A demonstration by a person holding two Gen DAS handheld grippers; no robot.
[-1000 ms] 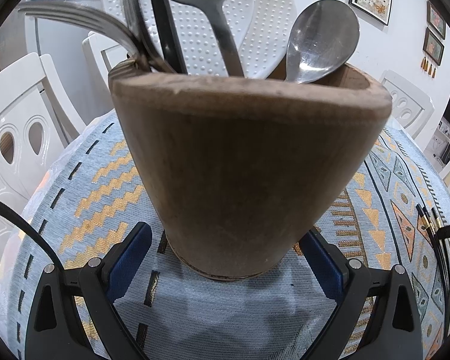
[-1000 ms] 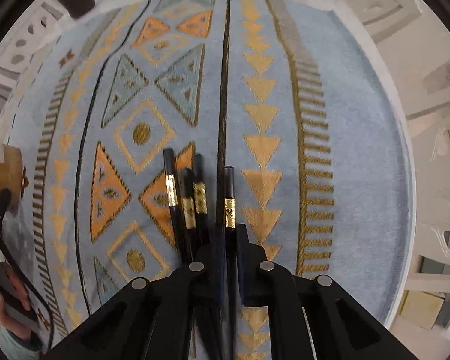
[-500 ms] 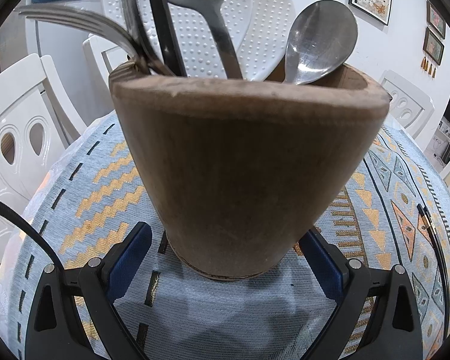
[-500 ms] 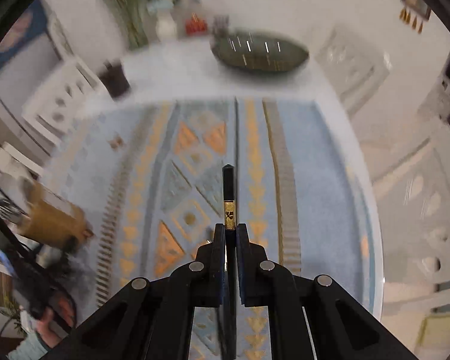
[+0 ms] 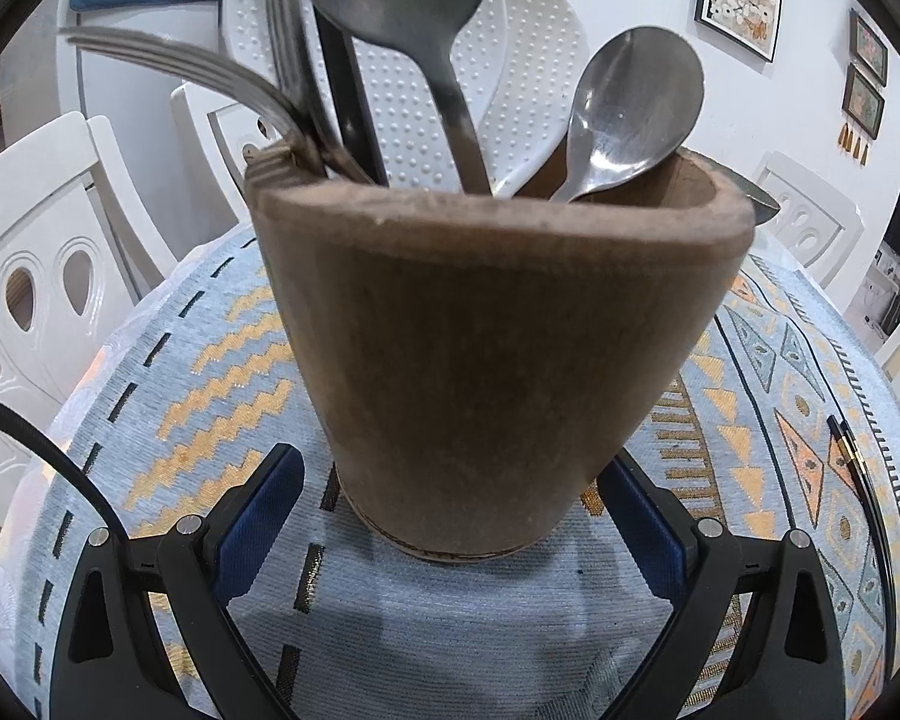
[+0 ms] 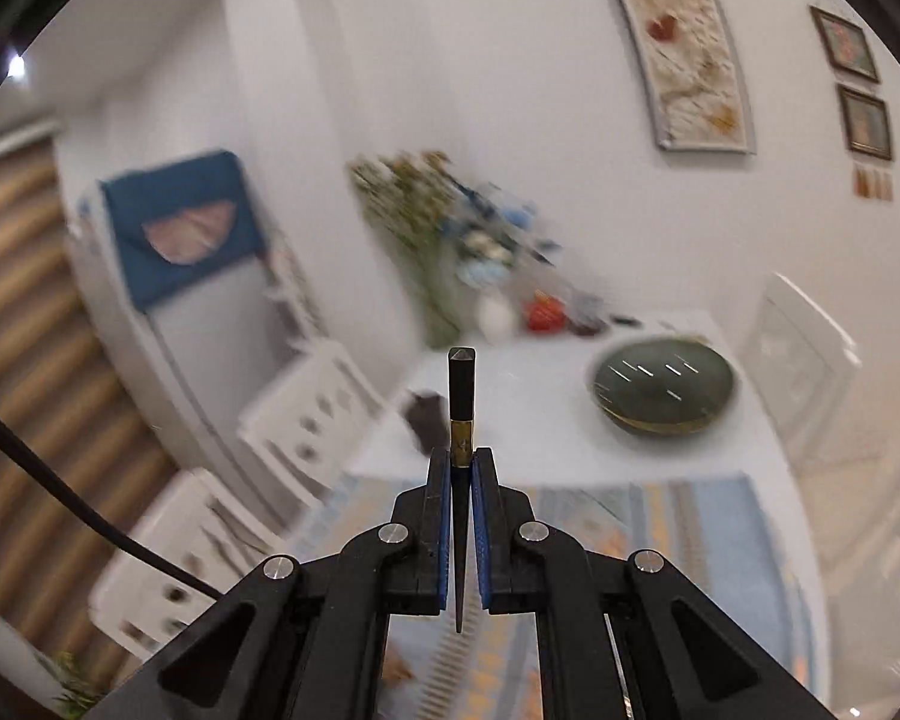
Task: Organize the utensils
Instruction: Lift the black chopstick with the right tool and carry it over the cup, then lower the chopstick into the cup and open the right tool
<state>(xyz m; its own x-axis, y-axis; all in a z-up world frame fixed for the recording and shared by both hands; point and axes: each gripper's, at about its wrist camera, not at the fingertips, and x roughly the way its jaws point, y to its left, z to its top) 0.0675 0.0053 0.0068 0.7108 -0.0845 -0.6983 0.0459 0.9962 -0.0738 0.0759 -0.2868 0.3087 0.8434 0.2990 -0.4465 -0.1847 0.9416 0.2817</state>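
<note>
A: From the left wrist, I see the tall brown wooden utensil holder [image 5: 498, 354] standing upright on the pale blue woven tablecloth with orange zigzags [image 5: 168, 396]. The left gripper [image 5: 450, 516] sits wide open around its base, a blue pad either side. I can't tell if they touch it.

B: What's inside?

A: Large steel spoons [image 5: 630, 102], steel forks [image 5: 210, 72] fanning left and a flat black handle [image 5: 342, 90]. More slim black chopsticks with gold bands [image 5: 840, 444] lie on the cloth at the far right, well apart from the holder.

B: And the right wrist view?

A: The right gripper [image 6: 462, 474] is closed tight on one thin black chopstick with a gold band [image 6: 461, 420], its blunt end poking forward past the fingertips, tapered end trailing back. The room behind is blurred, so it's up in the air.

B: Will it handle easily?

A: I'd say it's light, stiff and smooth, likely to pivot in the pads. A grip near the gold band looks sensible; the holder seems heavy enough to stand steady.
</note>
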